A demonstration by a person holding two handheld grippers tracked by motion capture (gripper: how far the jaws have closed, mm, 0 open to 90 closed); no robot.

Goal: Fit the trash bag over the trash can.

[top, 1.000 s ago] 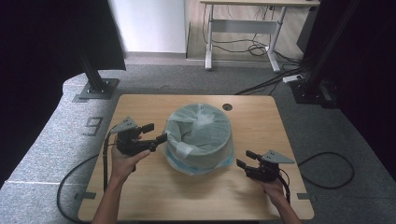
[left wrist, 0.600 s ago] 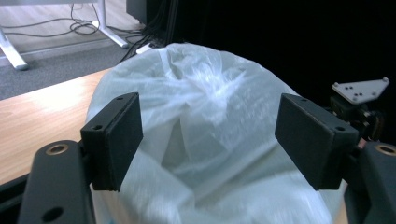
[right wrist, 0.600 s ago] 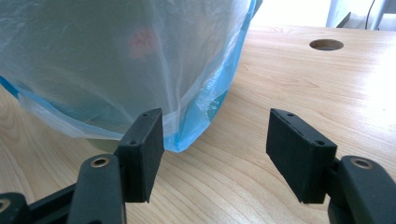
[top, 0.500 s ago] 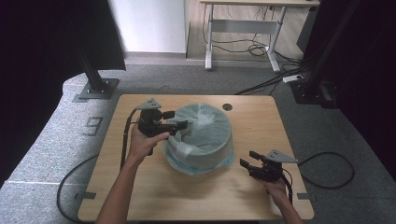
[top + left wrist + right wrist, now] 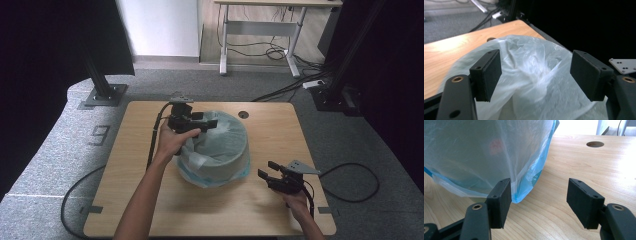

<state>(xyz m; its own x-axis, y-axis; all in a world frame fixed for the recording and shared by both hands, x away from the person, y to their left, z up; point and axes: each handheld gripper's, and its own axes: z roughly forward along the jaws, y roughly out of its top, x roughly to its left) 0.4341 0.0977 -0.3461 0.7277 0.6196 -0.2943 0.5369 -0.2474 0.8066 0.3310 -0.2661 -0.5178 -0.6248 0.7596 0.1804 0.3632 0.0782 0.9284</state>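
Observation:
A round bin lined with a pale translucent plastic bag (image 5: 217,145) stands mid-table on the wooden table (image 5: 280,130). The bag's blue-edged hem spreads on the wood around the base. My left gripper (image 5: 207,120) hovers over the bin's far-left rim, jaws pointing right and open. In the left gripper view, crumpled bag film (image 5: 534,55) lies beyond the left gripper (image 5: 536,72), with nothing pinched. My right gripper (image 5: 266,170) rests low at the front right, open, a short way from the bin. In the right gripper view, the right gripper (image 5: 539,195) faces the bag's hem (image 5: 524,187), apart from it.
A round cable hole (image 5: 243,114) sits in the table behind the bin. Both grippers trail black cables (image 5: 350,190) off the table sides. Beyond the table are black stand bases (image 5: 105,92) and a desk frame (image 5: 260,30) with loose wires on the grey carpet.
My left hand has moved from the bin's left side, rightward and farther away, rising over the bin's rim. Its jaws stay open. The right gripper has stayed put.

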